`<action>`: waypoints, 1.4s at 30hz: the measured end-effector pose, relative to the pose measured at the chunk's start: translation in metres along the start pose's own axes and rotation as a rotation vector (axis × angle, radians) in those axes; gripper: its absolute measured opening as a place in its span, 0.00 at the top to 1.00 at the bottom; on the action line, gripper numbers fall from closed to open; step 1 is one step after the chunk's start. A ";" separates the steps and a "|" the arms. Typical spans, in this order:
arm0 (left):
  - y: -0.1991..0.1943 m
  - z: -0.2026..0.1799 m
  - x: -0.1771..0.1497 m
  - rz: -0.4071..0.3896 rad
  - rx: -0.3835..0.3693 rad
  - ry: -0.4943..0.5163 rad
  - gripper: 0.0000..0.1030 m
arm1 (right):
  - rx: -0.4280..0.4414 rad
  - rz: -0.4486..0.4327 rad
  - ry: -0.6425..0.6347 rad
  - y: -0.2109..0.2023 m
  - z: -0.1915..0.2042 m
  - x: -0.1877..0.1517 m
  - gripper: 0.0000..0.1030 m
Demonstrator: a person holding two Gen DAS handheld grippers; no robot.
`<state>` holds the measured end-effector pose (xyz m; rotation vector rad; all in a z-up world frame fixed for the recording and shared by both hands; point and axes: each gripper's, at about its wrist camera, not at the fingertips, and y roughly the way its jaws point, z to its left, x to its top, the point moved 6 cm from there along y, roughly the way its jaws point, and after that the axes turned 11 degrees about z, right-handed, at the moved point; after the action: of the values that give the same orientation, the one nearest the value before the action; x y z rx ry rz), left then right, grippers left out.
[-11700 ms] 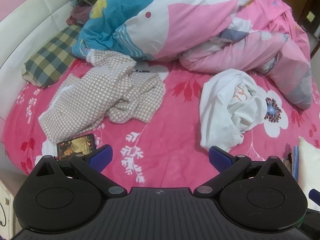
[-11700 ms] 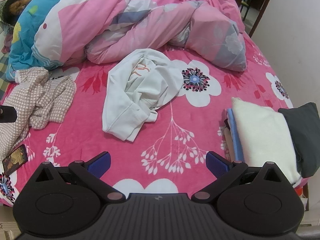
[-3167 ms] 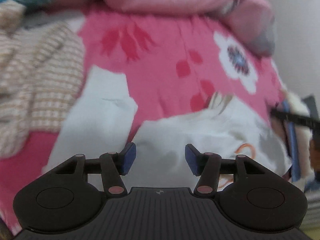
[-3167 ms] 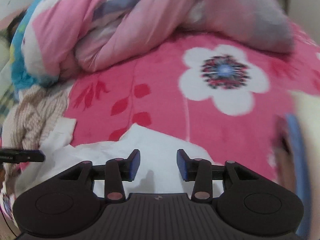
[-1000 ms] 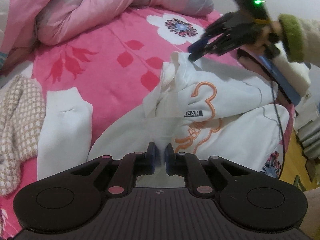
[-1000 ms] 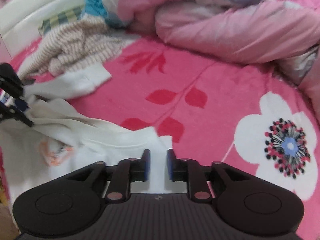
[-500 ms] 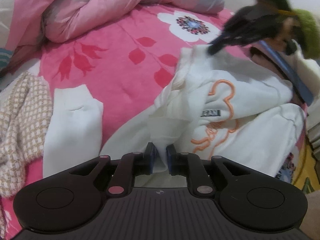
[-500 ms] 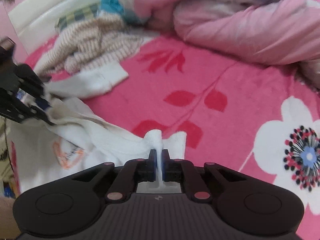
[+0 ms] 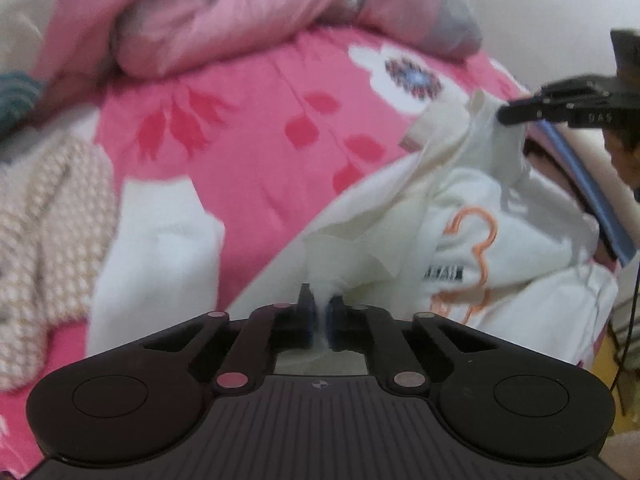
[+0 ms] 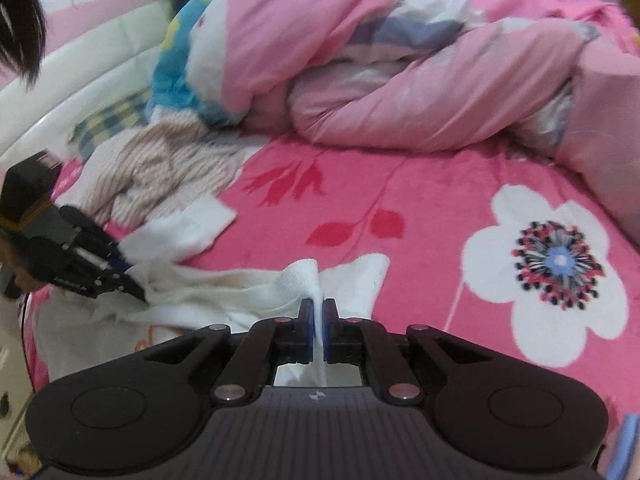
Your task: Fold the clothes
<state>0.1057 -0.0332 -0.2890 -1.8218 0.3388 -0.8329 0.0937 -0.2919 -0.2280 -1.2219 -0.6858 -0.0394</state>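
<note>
A white sweatshirt (image 9: 500, 248) with an orange print lies crumpled on the pink flowered bedsheet (image 9: 260, 120). Its sleeve (image 9: 156, 236) is spread to the left. My left gripper (image 9: 318, 312) is closing its jaws on a pinched fold at the garment's near edge, with the pads pressing the cloth. My right gripper (image 10: 319, 316) is shut on another fold of the sweatshirt (image 10: 224, 284) and holds it slightly raised off the bed. Each gripper also shows in the other's view: the right gripper (image 9: 504, 114) at the far right and the left gripper (image 10: 136, 290) at the left, both gripping white cloth.
A beige checked garment (image 9: 44, 208) lies heaped at the left. A bundled pink quilt (image 10: 400, 80) fills the back of the bed. A plaid pillow (image 10: 108, 120) rests against the white headboard (image 10: 60, 80). Folded items with a blue edge (image 9: 592, 200) sit at the right.
The right gripper closed on the sweatshirt's edge and lifted it off the bed, pulling the cloth taut. The left gripper kept its pinch and hardly moved.
</note>
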 end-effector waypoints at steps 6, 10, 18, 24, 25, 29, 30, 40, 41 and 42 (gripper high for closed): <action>-0.072 -0.020 0.017 -0.157 0.043 -0.004 0.98 | -0.109 -0.030 -0.065 -0.022 0.017 -0.004 0.96; -0.094 -0.033 0.019 -0.165 0.067 0.034 0.98 | -0.129 0.001 -0.105 -0.011 0.023 -0.018 0.95; -0.073 -0.032 -0.007 -0.073 0.101 0.045 0.98 | 0.073 0.127 -0.384 0.008 0.060 -0.038 0.94; -0.074 -0.032 -0.018 -0.069 0.102 0.034 0.98 | 0.073 0.183 -0.454 0.014 0.053 -0.036 0.92; -0.074 -0.032 -0.019 -0.067 0.104 0.038 0.98 | 0.083 0.190 -0.446 0.017 0.049 -0.033 0.90; -0.074 -0.032 -0.024 -0.060 0.113 0.044 0.98 | 0.144 0.225 -0.421 0.030 0.032 -0.025 0.63; -0.074 -0.031 -0.026 -0.059 0.115 0.044 0.98 | 0.166 0.237 -0.416 0.033 0.029 -0.024 0.62; -0.072 -0.028 -0.025 -0.068 0.144 0.031 0.98 | 0.309 0.415 -0.369 0.065 0.015 -0.026 0.92; -0.073 -0.028 -0.024 -0.071 0.148 0.027 0.98 | 0.283 0.376 -0.360 0.059 0.014 -0.022 0.94; -0.076 -0.025 -0.018 -0.089 0.155 0.007 0.98 | 0.263 0.321 -0.322 0.049 0.011 -0.015 0.95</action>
<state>0.0647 -0.0097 -0.2226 -1.6999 0.1930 -0.9027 0.0951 -0.2698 -0.2753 -1.0798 -0.7378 0.5094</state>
